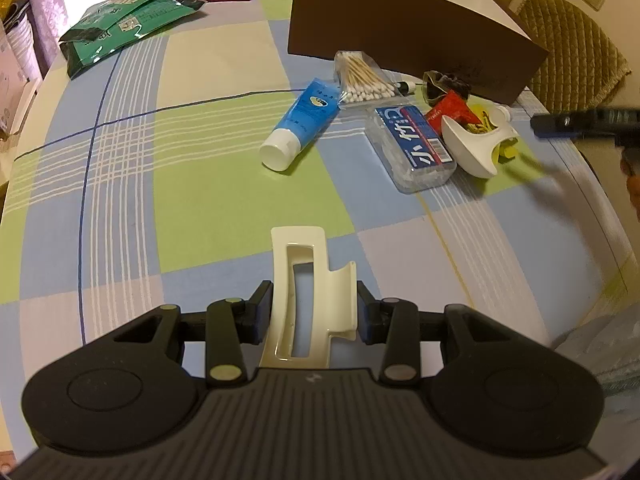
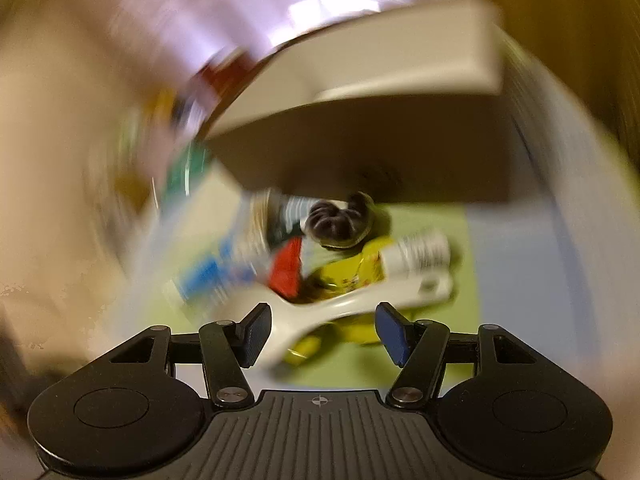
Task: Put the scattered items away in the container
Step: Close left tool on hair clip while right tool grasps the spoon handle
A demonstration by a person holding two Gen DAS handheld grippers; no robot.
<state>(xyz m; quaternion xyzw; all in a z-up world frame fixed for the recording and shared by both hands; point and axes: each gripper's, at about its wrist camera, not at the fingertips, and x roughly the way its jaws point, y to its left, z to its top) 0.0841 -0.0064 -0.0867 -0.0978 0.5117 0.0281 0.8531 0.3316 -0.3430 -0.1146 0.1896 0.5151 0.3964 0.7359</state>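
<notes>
My left gripper (image 1: 313, 316) has its jaws clamped on a cream hair clip (image 1: 306, 298) above the checked surface (image 1: 120, 200). My right gripper (image 2: 320, 332), jaws apart, straddles a white scoop (image 2: 352, 304). I should lift the clip level, clear of the brown box (image 1: 400, 36) wall, before releasing.

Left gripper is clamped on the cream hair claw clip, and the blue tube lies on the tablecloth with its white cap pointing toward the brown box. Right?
Not quite. The left gripper does clamp the cream hair clip, but the blue tube has its white cap pointing away from the brown box, toward the gripper. The left wrist view shows it.
</notes>
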